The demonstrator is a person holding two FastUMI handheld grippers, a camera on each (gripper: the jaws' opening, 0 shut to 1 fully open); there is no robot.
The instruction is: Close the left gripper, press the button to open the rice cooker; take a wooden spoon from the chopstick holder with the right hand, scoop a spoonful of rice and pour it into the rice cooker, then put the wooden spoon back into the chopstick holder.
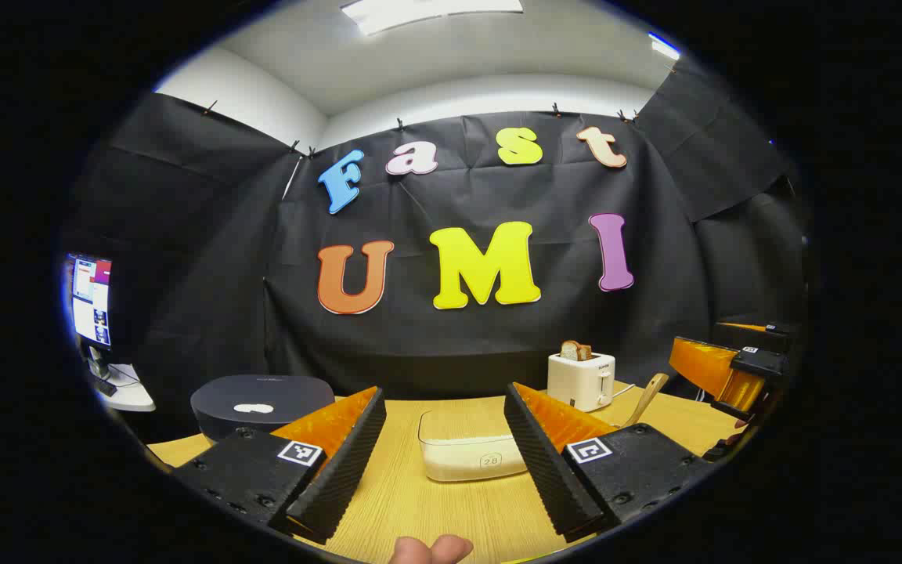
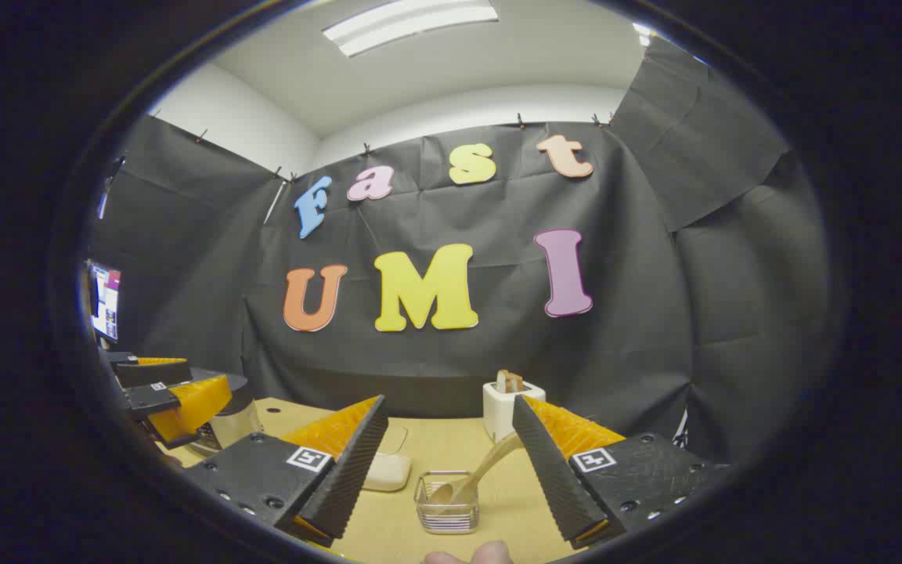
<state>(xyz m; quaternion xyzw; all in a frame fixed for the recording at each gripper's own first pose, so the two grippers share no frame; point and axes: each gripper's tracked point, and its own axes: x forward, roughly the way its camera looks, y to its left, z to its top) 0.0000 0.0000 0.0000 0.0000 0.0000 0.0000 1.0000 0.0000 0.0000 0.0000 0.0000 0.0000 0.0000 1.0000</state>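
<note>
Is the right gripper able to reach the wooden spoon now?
Probably yes: the right gripper is open, and the wooden spoon leans in the chopstick holder just ahead, with nothing between.

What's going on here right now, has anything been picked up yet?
Nothing is held yet. The left gripper hangs open over the wooden table, with the tub of rice ahead and the closed rice cooker off to its left. The right gripper is open too, facing the clear holder where the wooden spoon leans. A toaster stands behind.
</note>
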